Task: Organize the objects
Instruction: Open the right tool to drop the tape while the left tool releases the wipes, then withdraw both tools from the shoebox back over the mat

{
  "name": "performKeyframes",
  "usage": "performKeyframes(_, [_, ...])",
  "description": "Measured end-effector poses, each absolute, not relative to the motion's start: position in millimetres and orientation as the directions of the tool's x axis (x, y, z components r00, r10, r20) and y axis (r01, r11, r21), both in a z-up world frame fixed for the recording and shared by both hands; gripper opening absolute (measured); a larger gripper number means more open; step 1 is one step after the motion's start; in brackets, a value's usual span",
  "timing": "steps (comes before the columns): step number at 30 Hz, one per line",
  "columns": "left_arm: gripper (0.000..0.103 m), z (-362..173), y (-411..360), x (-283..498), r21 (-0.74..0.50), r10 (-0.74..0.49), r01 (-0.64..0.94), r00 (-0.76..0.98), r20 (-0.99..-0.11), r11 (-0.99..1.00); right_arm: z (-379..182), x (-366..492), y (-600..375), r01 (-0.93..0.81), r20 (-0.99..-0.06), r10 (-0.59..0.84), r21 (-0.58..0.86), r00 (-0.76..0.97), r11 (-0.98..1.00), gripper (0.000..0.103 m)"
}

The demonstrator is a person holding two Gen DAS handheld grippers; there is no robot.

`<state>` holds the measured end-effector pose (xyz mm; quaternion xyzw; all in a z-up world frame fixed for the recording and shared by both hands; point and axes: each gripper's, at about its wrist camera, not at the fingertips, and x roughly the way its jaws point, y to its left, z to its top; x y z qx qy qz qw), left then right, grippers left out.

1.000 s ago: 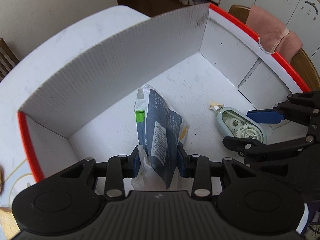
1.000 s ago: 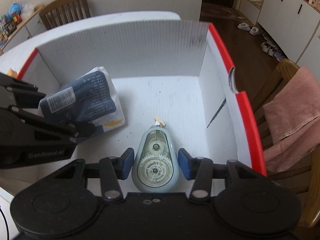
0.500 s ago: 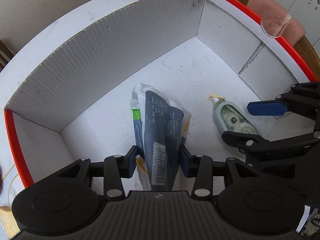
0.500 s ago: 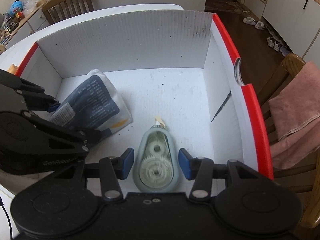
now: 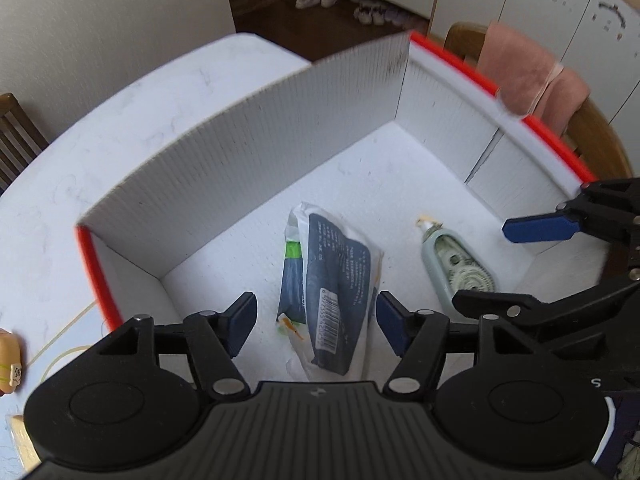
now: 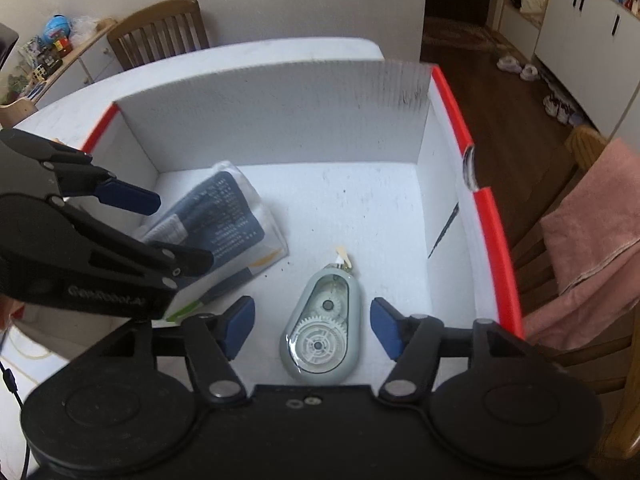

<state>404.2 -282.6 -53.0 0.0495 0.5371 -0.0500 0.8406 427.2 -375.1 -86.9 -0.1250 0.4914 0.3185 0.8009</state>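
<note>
A white corrugated box (image 5: 256, 152) with red outer edges sits on a white table (image 5: 120, 120), and both task items lie on its floor. The left gripper (image 5: 316, 320) hangs above the near part of the box, and its jaws have just been opening: the blue pads (image 5: 240, 322) now stand clear on either side of a dark blue and white packet (image 5: 340, 280), which lies flat with its barcode end nearest the camera and a green patch on its left edge. Neither pad touches the packet. Just to the right of the packet, apart from it, lies a pale green correction tape dispenser (image 5: 452, 260) with its gears showing through a clear cover and its tip pointing toward the far wall. In the right wrist view the right gripper (image 6: 312, 326) is over that correction tape dispenser (image 6: 322, 332); its jaws have likewise just been opening, and its blue pads (image 6: 386, 328) stand apart from the dispenser's sides with white floor visible between. The packet (image 6: 228, 224) appears at left there, partly behind the left gripper (image 6: 148, 232). A wooden chair (image 6: 592, 288) draped with a pink towel (image 6: 592, 232) stands just beyond the box's right wall, and another wooden chair (image 6: 160, 32) stands past the far side of the table.
</note>
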Motion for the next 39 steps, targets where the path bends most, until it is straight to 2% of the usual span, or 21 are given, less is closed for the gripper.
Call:
performKeyframes(8, [0.065,-21,-273,374,-0.024,-0.098,0.145,0.532,-0.841,0.989,-59,407,-385,-0.646,-0.824,0.437,0.117,0.361,0.755,0.064])
performKeyframes(19, [0.065,14,-253,328,-0.047,-0.118,0.129,0.634,-0.765,0.991,-20,371,-388,-0.626,-0.755,0.496,0.147,0.429,0.766,0.065])
performKeyframes(23, [0.065,26,-242,303,-0.065,-0.126,0.116,0.669,-0.732,0.991,-9,357,-387,-0.597,-0.72,0.533,0.205,0.445,0.776,0.072])
performKeyframes(26, [0.068,31,-232,289,-0.079,-0.126,0.101,0.684,-0.718,0.992,-3,346,-383,-0.583,-0.7,0.546,0.225,0.461,0.781,0.072])
performKeyframes(29, [0.069,34,-221,272,-0.073,-0.117,0.092,0.703,-0.702,0.993,-1,332,-374,-0.584,-0.691,0.551,0.227,0.468,0.78,0.073])
performKeyframes(34, [0.07,38,-195,243,-0.086,-0.107,0.066,0.725,-0.68,0.994,2,308,-352,-0.602,-0.677,0.55,0.194,0.489,0.775,0.079])
performKeyframes(37, [0.077,39,-178,225,-0.088,-0.089,0.04,0.739,-0.668,0.995,2,292,-337,-0.617,-0.668,0.566,0.2,0.483,0.761,0.084])
performKeyframes(39, [0.077,39,-166,213,-0.088,-0.077,0.025,0.748,-0.659,0.996,2,282,-326,-0.625,-0.662,0.576,0.204,0.48,0.754,0.085])
